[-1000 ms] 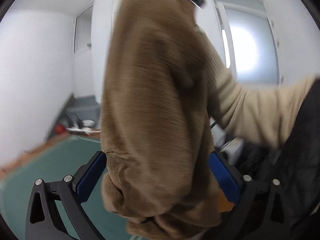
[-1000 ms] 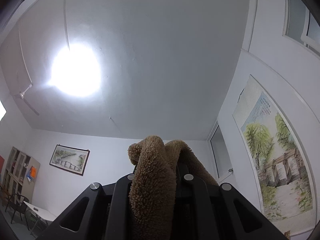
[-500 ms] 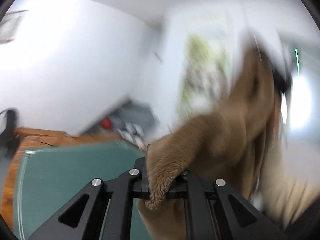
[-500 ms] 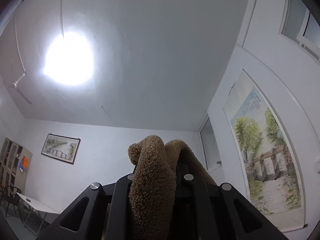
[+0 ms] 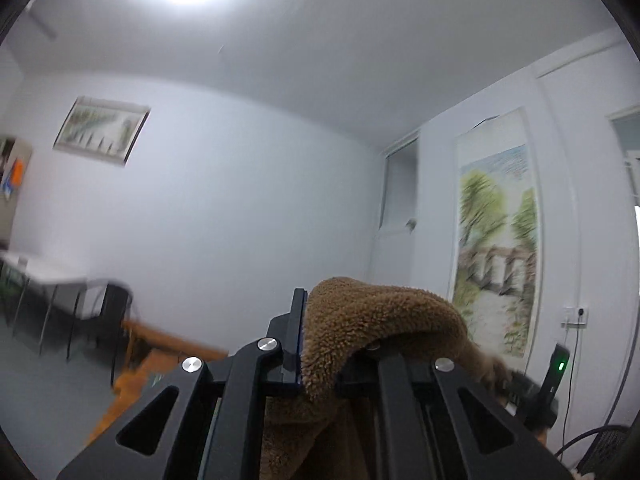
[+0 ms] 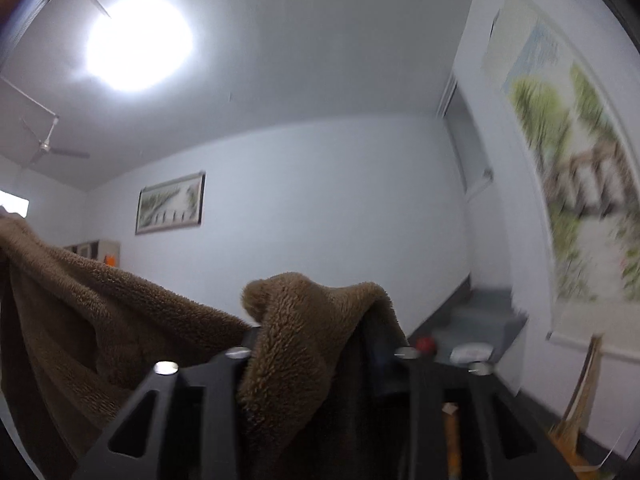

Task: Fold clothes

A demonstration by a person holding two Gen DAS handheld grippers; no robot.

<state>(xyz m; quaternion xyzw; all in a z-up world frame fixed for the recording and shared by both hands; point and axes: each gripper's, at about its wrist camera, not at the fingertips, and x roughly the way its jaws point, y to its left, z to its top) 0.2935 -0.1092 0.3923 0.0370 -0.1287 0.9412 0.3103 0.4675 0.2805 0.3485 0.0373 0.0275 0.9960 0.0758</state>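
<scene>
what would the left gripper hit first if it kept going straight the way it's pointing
Nothing close. Past the brown fleece garment pinched in the left gripper, the way looks free up to the far white wall, though depth is unclear.

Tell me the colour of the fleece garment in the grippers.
Plain brown fleece garment, no pattern; clearest in the right wrist view.

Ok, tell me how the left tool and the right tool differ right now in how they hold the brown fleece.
The left tool is shut, its fingers pinching a fold of the brown fleece garment; the right tool has its jaws opening, the fleece draped loosely between them. The left tool's view shows only a small hump of cloth; the right tool's view also shows a broad sheet stretching off to the picture's left. Both are black and point roughly level into the room.
</scene>
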